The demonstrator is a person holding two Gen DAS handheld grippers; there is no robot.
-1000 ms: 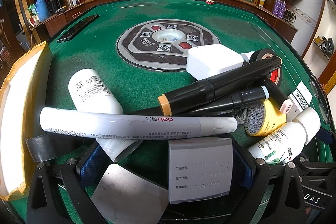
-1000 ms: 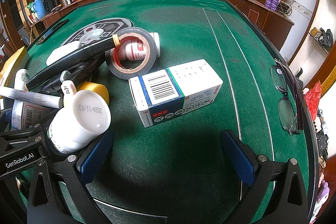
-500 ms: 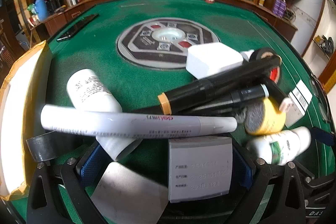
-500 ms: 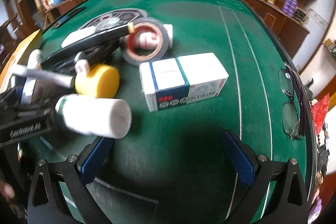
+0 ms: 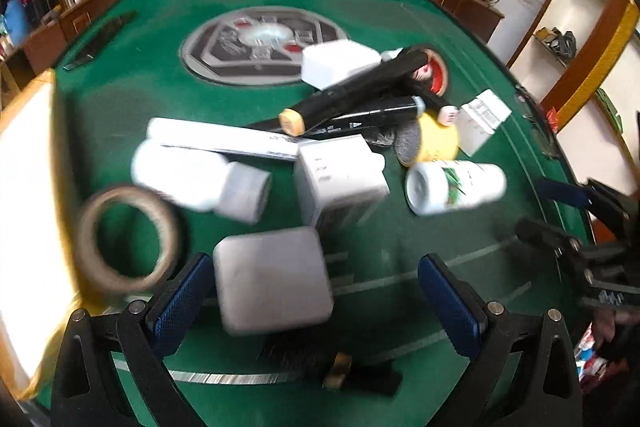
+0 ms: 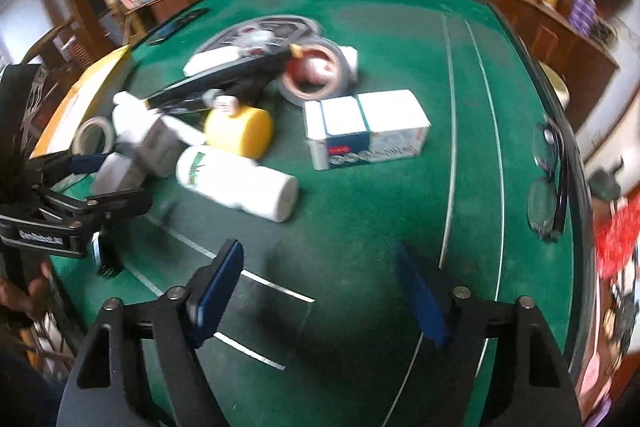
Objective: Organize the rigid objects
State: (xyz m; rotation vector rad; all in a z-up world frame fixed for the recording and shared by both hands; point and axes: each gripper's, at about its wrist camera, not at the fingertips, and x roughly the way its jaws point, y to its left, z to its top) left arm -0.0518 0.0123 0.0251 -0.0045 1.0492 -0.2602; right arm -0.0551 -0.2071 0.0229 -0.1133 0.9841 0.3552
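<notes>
A pile of rigid things lies on the green felt: black markers (image 5: pixel 360 95), a long white tube (image 5: pixel 224 139), a white bottle (image 5: pixel 200 175), a white box (image 5: pixel 340 179), a yellow cylinder (image 6: pixel 240 131) and a green-labelled white bottle (image 6: pixel 236 179) on its side. A grey square box (image 5: pixel 274 283) lies just inside my left gripper (image 5: pixel 316 303), close to the left pad; the jaws stand wide and do not press it. My right gripper (image 6: pixel 320 291) hovers over bare felt in front of the pile, its jaws closing with nothing between them. A blue-and-white medicine box (image 6: pixel 368 131) lies beyond it.
A brown tape roll (image 5: pixel 128 235) and a yellow-edged flat packet (image 5: pixel 24 187) sit at the left. A red-cored tape roll (image 6: pixel 316 75) lies behind the pile. Glasses (image 6: pixel 548 179) rest by the right rim. A dark brush (image 5: pixel 332 367) lies near the front edge.
Both grippers have drawn back and risen from the pile. The green-labelled bottle tipped from upright onto its side. The right jaws have narrowed.
</notes>
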